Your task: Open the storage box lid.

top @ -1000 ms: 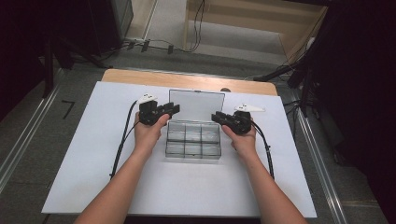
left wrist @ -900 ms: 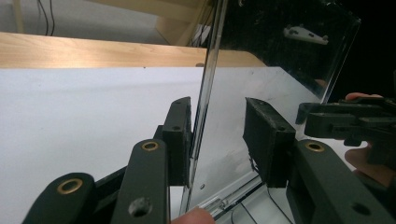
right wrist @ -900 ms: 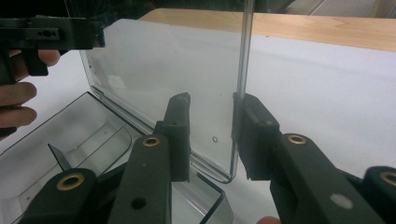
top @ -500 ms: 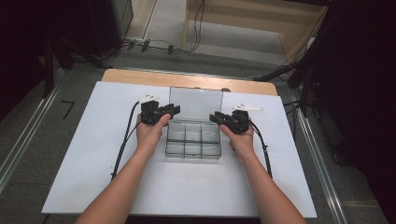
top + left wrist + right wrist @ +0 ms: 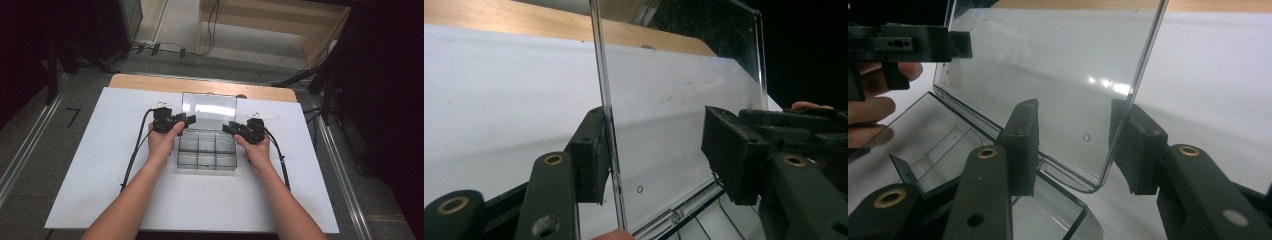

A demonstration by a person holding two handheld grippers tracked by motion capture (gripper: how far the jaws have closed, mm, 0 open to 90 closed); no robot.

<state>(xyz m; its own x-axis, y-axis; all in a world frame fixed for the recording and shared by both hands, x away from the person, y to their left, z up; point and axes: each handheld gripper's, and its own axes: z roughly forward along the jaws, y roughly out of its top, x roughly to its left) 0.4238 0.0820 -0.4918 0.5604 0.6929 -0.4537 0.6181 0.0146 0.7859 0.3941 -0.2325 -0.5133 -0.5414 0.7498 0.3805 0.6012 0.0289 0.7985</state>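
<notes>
Lid [image 5: 208,106] of clear compartment box [image 5: 207,152] upright, transparent, glossy.

Both forearms stretched forward from the near edge, a gripper in each hand, tips turned inward toward each other.

Left gripper [image 5: 186,120] gripped in the left hand [image 5: 162,142], jaws just been opening, now standing apart with a clear lid edge [image 5: 606,120] between them, hard against the left pad, well off the right one. Right gripper [image 5: 229,128] gripped in the right hand [image 5: 256,150], jaws likewise just been opening, the lid's other edge [image 5: 1128,115] close by the right pad.
</notes>
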